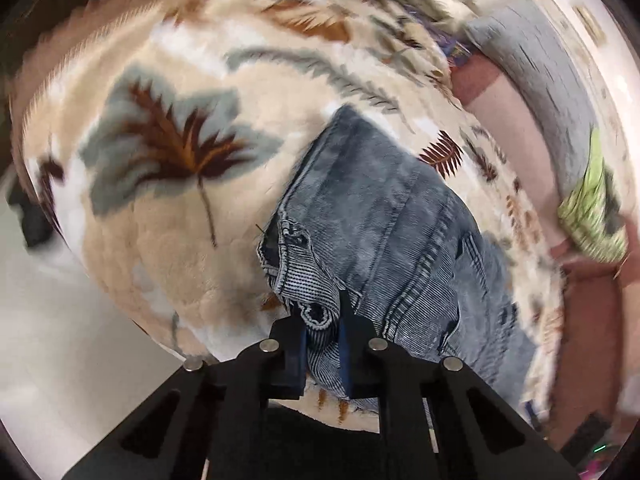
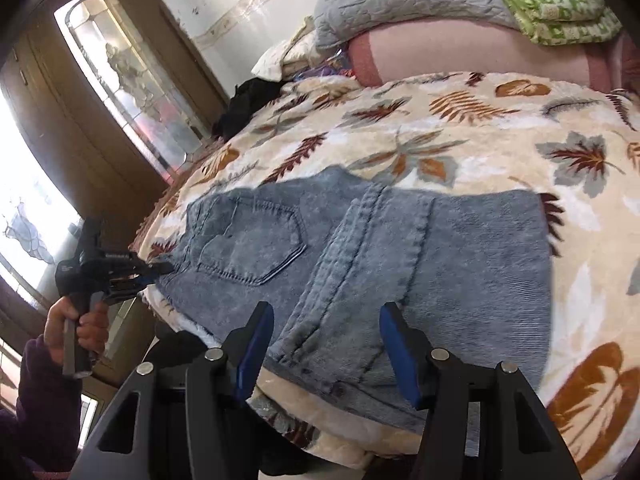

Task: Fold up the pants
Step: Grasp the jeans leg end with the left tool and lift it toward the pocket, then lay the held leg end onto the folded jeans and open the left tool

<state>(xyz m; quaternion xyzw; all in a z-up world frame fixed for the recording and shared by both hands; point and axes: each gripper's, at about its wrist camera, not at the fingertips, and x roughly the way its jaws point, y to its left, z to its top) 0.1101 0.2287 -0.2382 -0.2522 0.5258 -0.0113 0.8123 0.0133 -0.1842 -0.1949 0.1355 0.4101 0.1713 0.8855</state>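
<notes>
Left wrist view shows the left gripper [image 1: 322, 312] clamped on a bunched edge of the pants [image 1: 384, 232], which extend ahead across the bed blanket [image 1: 168, 240]. Right gripper [image 2: 326, 340] stands open, with the folded pants [image 2: 400, 248] directly ahead and between its fingers.

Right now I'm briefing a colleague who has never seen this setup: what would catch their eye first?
The blue jeans, lying partly folded across the near edge of a leaf-patterned blanket, stand out first. The left gripper is clamped on a bunched bit of the jeans at their left end, while the right gripper hangs open over the near edge. At the far side lies a stack of folded bedding.
</notes>
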